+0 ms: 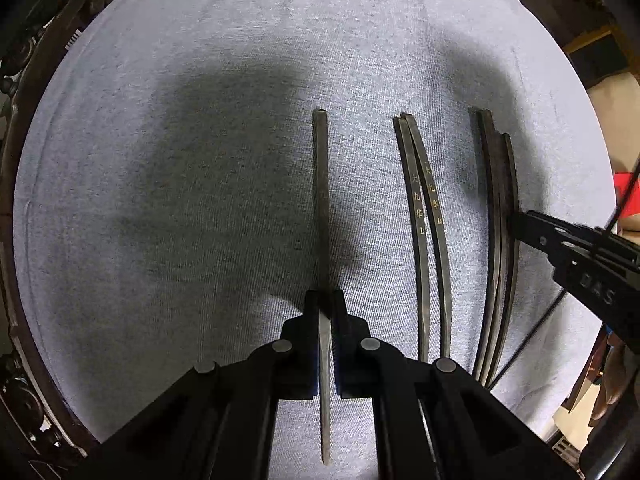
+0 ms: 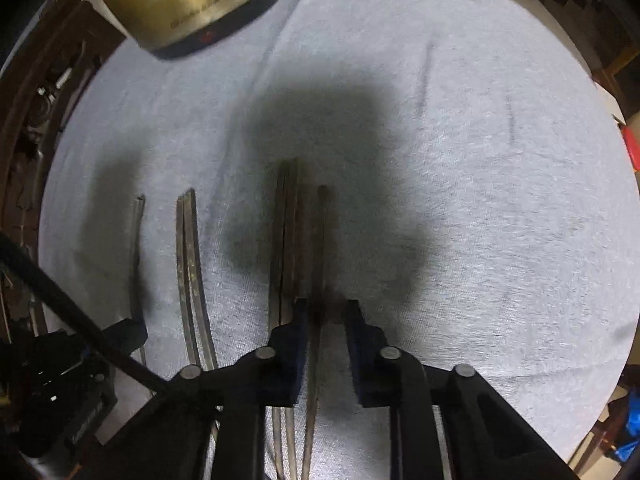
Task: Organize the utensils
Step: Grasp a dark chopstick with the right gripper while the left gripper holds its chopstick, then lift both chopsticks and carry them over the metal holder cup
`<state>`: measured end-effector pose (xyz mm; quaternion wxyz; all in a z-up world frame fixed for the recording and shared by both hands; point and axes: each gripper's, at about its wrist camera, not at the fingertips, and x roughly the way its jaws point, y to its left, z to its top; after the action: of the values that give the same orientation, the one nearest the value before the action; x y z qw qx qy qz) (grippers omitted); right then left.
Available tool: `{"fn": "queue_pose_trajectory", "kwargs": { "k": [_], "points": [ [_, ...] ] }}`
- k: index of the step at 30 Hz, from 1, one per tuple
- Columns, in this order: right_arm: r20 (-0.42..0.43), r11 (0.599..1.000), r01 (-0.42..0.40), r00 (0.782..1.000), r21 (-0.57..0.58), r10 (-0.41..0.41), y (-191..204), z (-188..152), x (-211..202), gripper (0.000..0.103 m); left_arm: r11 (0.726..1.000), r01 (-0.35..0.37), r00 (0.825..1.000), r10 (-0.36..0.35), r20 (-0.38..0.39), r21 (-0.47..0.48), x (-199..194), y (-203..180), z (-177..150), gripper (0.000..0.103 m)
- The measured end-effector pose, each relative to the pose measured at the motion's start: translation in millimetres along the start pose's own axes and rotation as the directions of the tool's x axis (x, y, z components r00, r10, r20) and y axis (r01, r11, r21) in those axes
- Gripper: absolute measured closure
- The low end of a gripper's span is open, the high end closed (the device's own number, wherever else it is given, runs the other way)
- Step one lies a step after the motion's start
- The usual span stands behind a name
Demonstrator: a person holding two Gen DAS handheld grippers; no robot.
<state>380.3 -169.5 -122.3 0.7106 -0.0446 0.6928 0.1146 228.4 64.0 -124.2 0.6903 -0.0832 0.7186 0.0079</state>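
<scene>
Nearest in the left wrist view: left gripper (image 1: 325, 300), jaws pressed against both sides of a single dark chopstick (image 1: 321, 184), clamped on it low along its length. Lies flat on the grey cloth (image 1: 160, 200), thick end pointing away.

Just right of that chopstick: lettered pair (image 1: 424, 216), touching side by side, gold characters along both. Bare cloth between the single stick and this pair.

Further right of the single chopstick: outer bundle (image 1: 496, 216) of dark sticks, close to the cloth's right edge. Right gripper (image 2: 325, 312) there, jaws apart, straddling one stick (image 2: 321, 240) of that bundle without visibly squeezing it; two more sticks (image 2: 289, 232) just outside its left finger.

Left of the single chopstick: wide, shadowed stretch of cloth up to the round dark carved table rim (image 1: 16, 320).

Beyond the chopstick's far tip: more open cloth, then a gold-bodied appliance with black base (image 2: 188, 4) at the far edge.
</scene>
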Motion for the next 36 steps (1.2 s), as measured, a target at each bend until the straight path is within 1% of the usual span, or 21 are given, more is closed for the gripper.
{"fn": "queue_pose_trajectory", "kwargs": {
  "k": [2, 4, 7, 9, 11, 13, 14, 15, 18, 19, 23, 25, 29, 32, 35, 36],
  "points": [
    [-0.029, 1.000, 0.024, 0.999, -0.017, -0.025, 6, 4, 4, 0.090, 1.000, -0.009, 1.000, 0.009, -0.010, 0.010, 1, 0, 7, 0.097],
    [-0.061, 0.999, 0.045, 0.997, -0.029, -0.047, 10, 9, 7, 0.090, 0.999, -0.022, 0.999, 0.023, -0.033, 0.024, 1, -3, 10, 0.097],
    [-0.100, 0.998, 0.057, 0.993, -0.040, -0.060, 15, 17, 12, 0.090, 0.999, -0.035, 0.997, 0.037, -0.066, 0.030, 8, -9, 14, 0.097],
    [-0.113, 0.996, 0.070, 0.991, -0.063, -0.077, 19, 25, 14, 0.090, 0.999, -0.043, 0.995, 0.044, -0.085, 0.019, 10, -10, 20, 0.097],
    [-0.127, 0.995, 0.063, 0.989, -0.078, -0.072, 22, 28, 17, 0.090, 0.998, -0.062, 0.993, 0.065, -0.097, 0.029, 11, -14, 25, 0.097],
    [-0.148, 0.996, 0.033, 0.988, -0.079, -0.044, 16, 34, 21, 0.090, 0.995, -0.083, 0.991, 0.088, -0.100, 0.048, 13, -17, 26, 0.097],
    [-0.152, 0.997, 0.026, 0.988, -0.079, -0.038, 15, 36, 22, 0.093, 0.995, -0.090, 0.991, 0.094, -0.097, 0.047, 11, -21, 28, 0.097],
    [-0.152, 0.996, 0.026, 0.988, -0.086, -0.039, 17, 36, 20, 0.093, 0.994, -0.100, 0.990, 0.104, -0.093, 0.052, 11, -25, 28, 0.098],
    [-0.153, 0.991, 0.050, 0.986, -0.123, -0.069, 25, 38, 21, 0.093, 0.988, -0.134, 0.987, 0.141, -0.082, 0.080, 9, -39, 26, 0.098],
    [-0.159, 0.990, 0.054, 0.984, -0.127, -0.074, 27, 41, 23, 0.095, 0.987, -0.138, 0.986, 0.145, -0.082, 0.079, 8, -41, 26, 0.097],
    [-0.205, 0.989, 0.059, 0.975, -0.132, -0.086, 26, 40, 27, 0.096, 0.983, -0.152, 0.981, 0.162, -0.102, 0.102, 3, -47, 20, 0.097],
    [-0.212, 0.990, 0.065, 0.973, -0.128, -0.091, 23, 41, 28, 0.096, 0.979, -0.166, 0.978, 0.178, -0.106, 0.119, 4, -49, 21, 0.097],
    [-0.221, 0.987, 0.084, 0.969, -0.139, -0.113, 30, 45, 31, 0.094, 0.974, -0.183, 0.975, 0.198, -0.103, 0.136, 7, -58, 18, 0.098],
    [-0.216, 0.985, 0.092, 0.969, -0.144, -0.122, 34, 47, 33, 0.094, 0.975, -0.178, 0.977, 0.192, -0.096, 0.136, 4, -62, 19, 0.099],
    [-0.194, 0.982, 0.104, 0.972, -0.157, -0.134, 38, 40, 32, 0.096, 0.973, -0.179, 0.978, 0.192, -0.080, 0.146, 4, -63, 17, 0.100],
    [-0.185, 0.982, 0.105, 0.974, -0.157, -0.134, 40, 30, 35, 0.096, 0.973, -0.180, 0.978, 0.192, -0.074, 0.148, -1, -61, 13, 0.099]
  ]
}}
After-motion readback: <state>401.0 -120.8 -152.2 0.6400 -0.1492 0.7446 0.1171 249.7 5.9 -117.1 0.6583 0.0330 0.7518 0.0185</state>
